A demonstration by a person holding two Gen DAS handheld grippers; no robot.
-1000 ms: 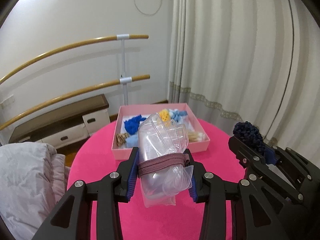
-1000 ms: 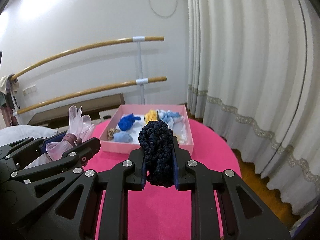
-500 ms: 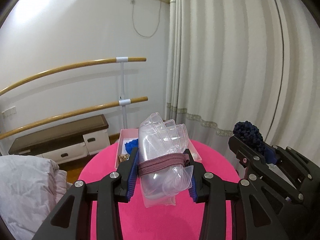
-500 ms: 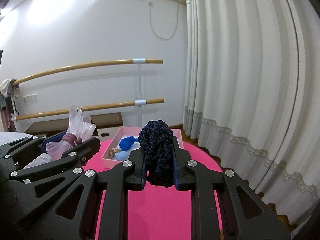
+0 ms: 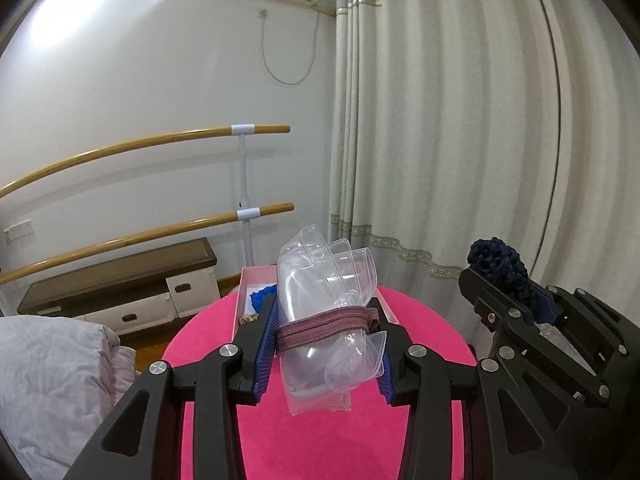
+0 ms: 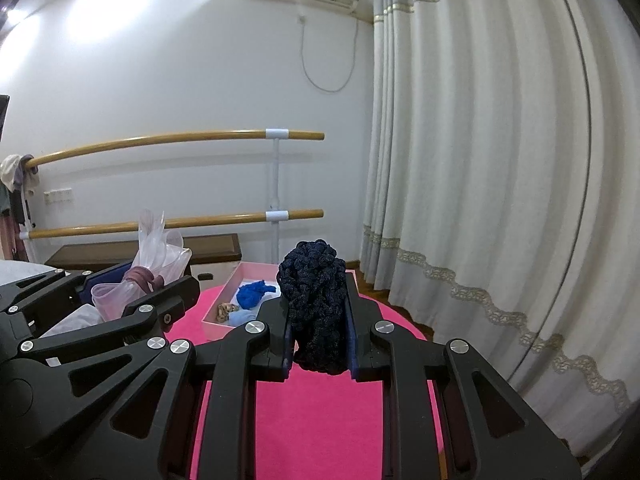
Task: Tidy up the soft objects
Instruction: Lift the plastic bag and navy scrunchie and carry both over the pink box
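Clamping a clear crumpled plastic bag bound with a mauve elastic band [image 5: 326, 322] at lower centre, black left gripper [image 5: 324, 344], blue pads pressed on both sides. Squeezing a dark navy knitted bundle [image 6: 316, 312] at centre, black right gripper [image 6: 318, 340], jaws tight on it. Beneath both, round table in bright pink cloth [image 6: 320, 412]. Farther back at mid-frame, shallow pink cardboard box [image 6: 234, 280] holding a royal-blue fabric wad [image 6: 254, 294]. Beyond, two wooden ballet rails [image 5: 140, 146] on the white wall, cream pleated curtain [image 5: 460, 140] at right.
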